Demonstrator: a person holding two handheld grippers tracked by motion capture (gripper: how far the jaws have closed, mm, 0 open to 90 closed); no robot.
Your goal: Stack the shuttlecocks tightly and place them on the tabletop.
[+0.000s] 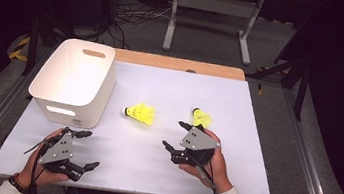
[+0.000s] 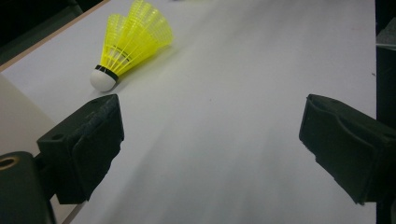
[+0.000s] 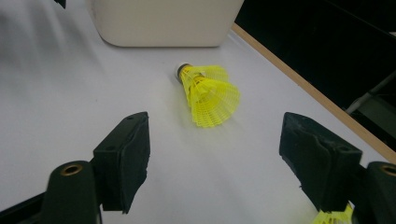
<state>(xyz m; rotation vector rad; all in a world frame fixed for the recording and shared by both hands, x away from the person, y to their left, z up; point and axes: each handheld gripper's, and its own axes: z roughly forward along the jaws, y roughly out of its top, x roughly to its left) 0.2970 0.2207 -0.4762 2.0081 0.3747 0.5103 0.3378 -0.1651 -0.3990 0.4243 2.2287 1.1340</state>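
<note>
Two yellow shuttlecocks with white cork tips lie on the white table (image 1: 186, 89). One shuttlecock (image 1: 140, 113) rests on its side mid-table, cork toward the bin. The other shuttlecock (image 1: 201, 117) lies just beyond my right hand. My right gripper (image 1: 175, 135) points left toward the middle shuttlecock (image 3: 208, 93), which lies ahead of its open jaws with nothing between them. A yellow edge of the second shuttlecock (image 3: 334, 217) peeks past its right jaw. At the near left edge my left gripper (image 1: 87, 149) is open and empty, and the middle shuttlecock (image 2: 130, 44) lies well ahead of it.
A white plastic bin (image 1: 73, 81) with handle slots stands at the table's back left, its wall (image 3: 163, 23) just behind the middle shuttlecock. A wooden strip (image 1: 179, 63) runs along the table's far edge. Dark floor, cables and a metal frame lie beyond.
</note>
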